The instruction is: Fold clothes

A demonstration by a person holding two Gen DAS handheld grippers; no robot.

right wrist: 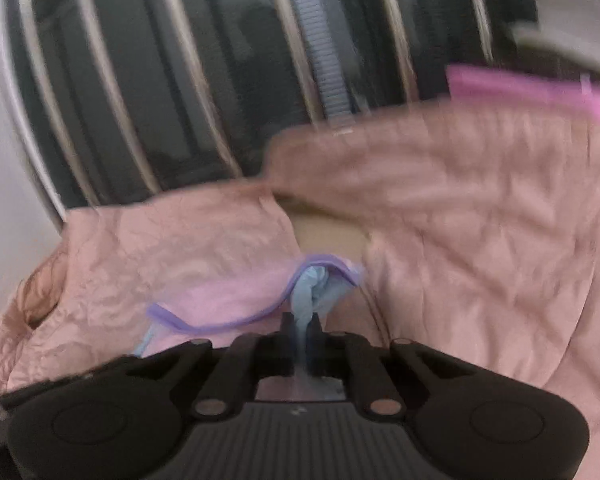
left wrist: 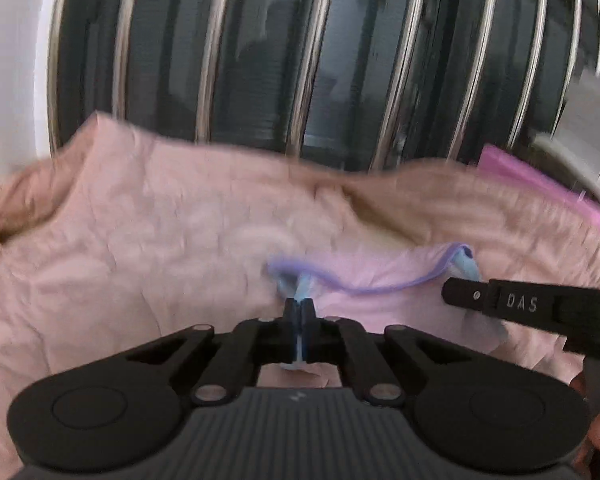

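- The left hand-held gripper (left wrist: 299,304) is seen with its jaws pressed together, and a twist of light blue fabric (left wrist: 302,286) is pinched between them.
- The right hand-held gripper (right wrist: 300,322) is likewise closed tight, with a bunched light blue fold (right wrist: 308,290) clamped between its fingers.
- A pale pink garment with a lilac trimmed edge (left wrist: 380,289) is stretched between the two grippers (the light blue cloth appears to belong to it, though blur makes this hard to tell).
- This garment is laid over a crumpled pink quilted cover (left wrist: 140,240), which fills the lower half of both views.
- In the left wrist view, the right gripper's black finger (left wrist: 500,304) is seen entering from the right, touching the trimmed edge.
- Behind the cover, a dark panel with shiny metal bars (left wrist: 300,60) is seen.
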